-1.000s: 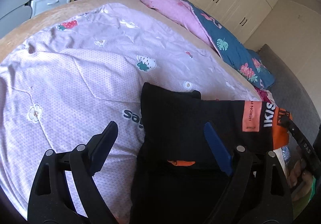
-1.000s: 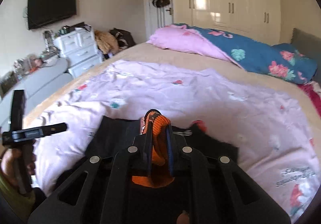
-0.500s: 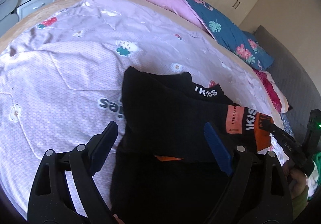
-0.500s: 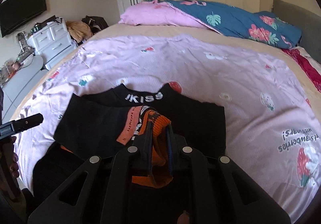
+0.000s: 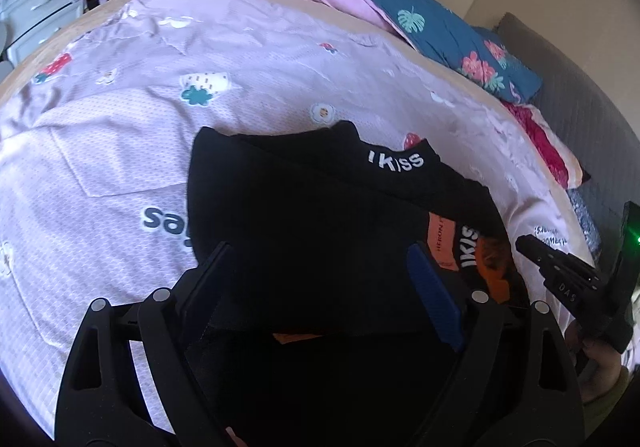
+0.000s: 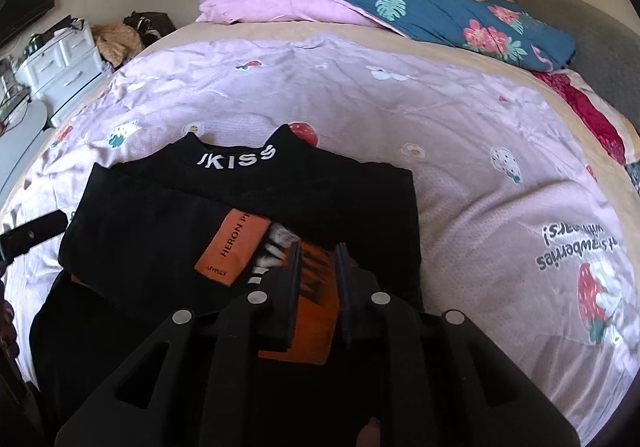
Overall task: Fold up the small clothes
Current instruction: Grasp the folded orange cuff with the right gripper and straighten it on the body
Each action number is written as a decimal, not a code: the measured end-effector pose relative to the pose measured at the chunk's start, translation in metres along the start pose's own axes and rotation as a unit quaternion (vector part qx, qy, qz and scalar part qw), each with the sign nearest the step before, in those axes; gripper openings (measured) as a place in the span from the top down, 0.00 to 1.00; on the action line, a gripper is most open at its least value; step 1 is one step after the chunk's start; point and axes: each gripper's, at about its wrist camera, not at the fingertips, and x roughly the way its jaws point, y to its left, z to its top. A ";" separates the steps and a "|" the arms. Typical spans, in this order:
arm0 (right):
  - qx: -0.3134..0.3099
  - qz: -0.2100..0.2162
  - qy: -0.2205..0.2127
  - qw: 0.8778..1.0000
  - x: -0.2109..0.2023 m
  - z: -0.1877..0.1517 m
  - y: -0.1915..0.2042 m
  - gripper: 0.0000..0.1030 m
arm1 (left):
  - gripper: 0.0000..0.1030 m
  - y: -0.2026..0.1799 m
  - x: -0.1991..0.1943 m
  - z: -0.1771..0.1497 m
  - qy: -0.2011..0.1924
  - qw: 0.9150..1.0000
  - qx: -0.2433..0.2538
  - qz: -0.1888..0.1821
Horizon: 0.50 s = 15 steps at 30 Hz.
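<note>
A black sweatshirt (image 6: 248, 215) with white lettering on its collar lies on the lilac strawberry-print bedspread (image 6: 460, 135), collar toward the far pillows, its body already doubled over so that an orange cuff (image 6: 316, 311) and an orange label (image 6: 232, 247) lie on top. The right gripper (image 6: 318, 259) sits directly over that cuff; its jaws are opening, the orange cloth between them, and the pads look to be just coming off it. The left gripper (image 5: 320, 283) hangs with jaws spread wide and nothing between them, above the near left part of the folded body. The folded sleeve runs across the garment, left to right, ending at the cuff under the right gripper, so the right hand is much the nearer to it. The garment's long axis runs from the person toward the pillows; a next fold would likely bring the near hem toward the collar, and the hem lies close beneath both tools, partly hidden by them
</note>
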 end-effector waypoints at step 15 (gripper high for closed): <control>-0.044 0.084 0.015 0.995 0.002 -0.005 0.045 0.65 | 0.73 0.011 0.046 -0.019 0.076 0.997 0.012 0.015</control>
